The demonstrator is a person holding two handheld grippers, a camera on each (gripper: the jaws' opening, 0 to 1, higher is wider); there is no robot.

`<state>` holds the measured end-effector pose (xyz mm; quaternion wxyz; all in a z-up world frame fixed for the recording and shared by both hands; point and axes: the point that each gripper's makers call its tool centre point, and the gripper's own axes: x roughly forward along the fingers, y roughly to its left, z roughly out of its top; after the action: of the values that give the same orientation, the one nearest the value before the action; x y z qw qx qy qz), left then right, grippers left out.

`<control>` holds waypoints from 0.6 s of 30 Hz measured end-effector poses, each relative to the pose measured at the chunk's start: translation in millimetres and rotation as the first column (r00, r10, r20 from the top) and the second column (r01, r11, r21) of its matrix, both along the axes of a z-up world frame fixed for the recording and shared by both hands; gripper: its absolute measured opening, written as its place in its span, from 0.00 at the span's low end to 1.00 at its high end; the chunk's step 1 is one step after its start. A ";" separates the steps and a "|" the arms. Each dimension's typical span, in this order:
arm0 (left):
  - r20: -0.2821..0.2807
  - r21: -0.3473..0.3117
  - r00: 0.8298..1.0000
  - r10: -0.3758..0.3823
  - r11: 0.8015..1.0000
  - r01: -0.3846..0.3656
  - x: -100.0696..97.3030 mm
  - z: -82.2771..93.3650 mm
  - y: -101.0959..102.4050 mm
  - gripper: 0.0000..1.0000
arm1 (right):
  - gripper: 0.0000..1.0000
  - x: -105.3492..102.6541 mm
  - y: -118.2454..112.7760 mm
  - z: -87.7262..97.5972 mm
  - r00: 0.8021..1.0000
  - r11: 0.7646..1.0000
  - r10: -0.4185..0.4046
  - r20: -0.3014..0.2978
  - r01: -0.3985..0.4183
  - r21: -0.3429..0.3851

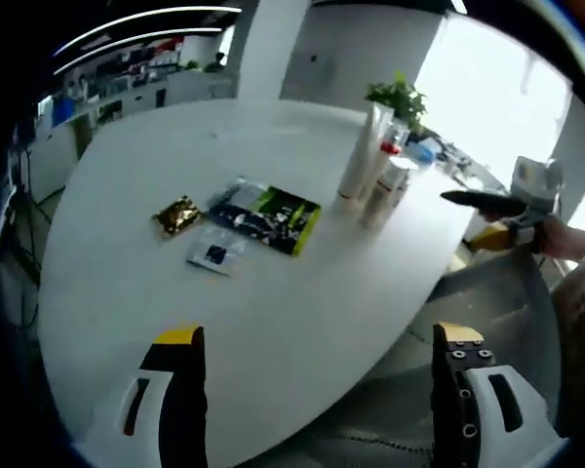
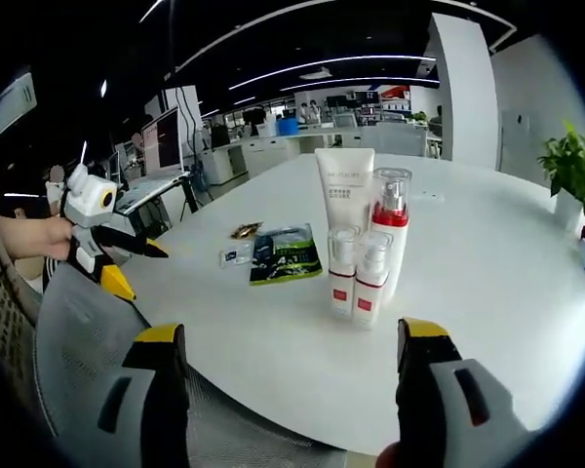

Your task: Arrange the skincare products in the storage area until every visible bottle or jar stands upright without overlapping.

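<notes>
On the white surface point(image 2: 487, 292), left to right: flat sachets point(image 2: 285, 255), then tube point(image 2: 345, 187) and three bottles point(image 2: 370, 263), all upright, close together. The arranging looks nearly done. Both grippers point(image 1: 317, 353) point(image 2: 291, 353) have fingers spread, holding nothing.

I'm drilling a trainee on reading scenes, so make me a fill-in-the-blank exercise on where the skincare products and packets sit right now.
1. The white tube, the tall pump bottle and the two small bottles all stand ____ on the white table.
2. The tall pump bottle has a ____ collar.
3. The green-and-black packet lies ____ on the table.
4. The right tool has its jaws ____.

Missing words: upright; red; flat; open
</notes>
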<state>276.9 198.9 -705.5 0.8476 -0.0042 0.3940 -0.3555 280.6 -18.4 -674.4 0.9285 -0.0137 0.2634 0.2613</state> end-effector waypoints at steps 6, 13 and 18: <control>-0.005 -0.019 1.000 0.023 1.000 -0.023 -2.1 -0.4 0.6 0.95 | 0.89 -0.1 -0.5 0.7 1.000 1.000 -0.003 0.003 0.003 0.005; -0.019 -0.020 1.000 0.024 1.000 -0.024 2.6 -0.9 -4.8 0.96 | 0.89 -0.2 -0.9 0.6 1.000 1.000 -0.005 0.003 0.005 0.006; -0.092 -0.001 0.989 0.113 0.993 -0.114 11.6 -4.8 -7.5 0.94 | 0.89 -0.5 -0.4 -0.2 1.000 1.000 -0.002 0.000 0.002 0.002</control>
<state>288.4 191.4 -710.3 0.8475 -0.0456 0.4303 -0.3074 280.1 -18.8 -674.6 0.9288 -0.0127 0.2631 0.2608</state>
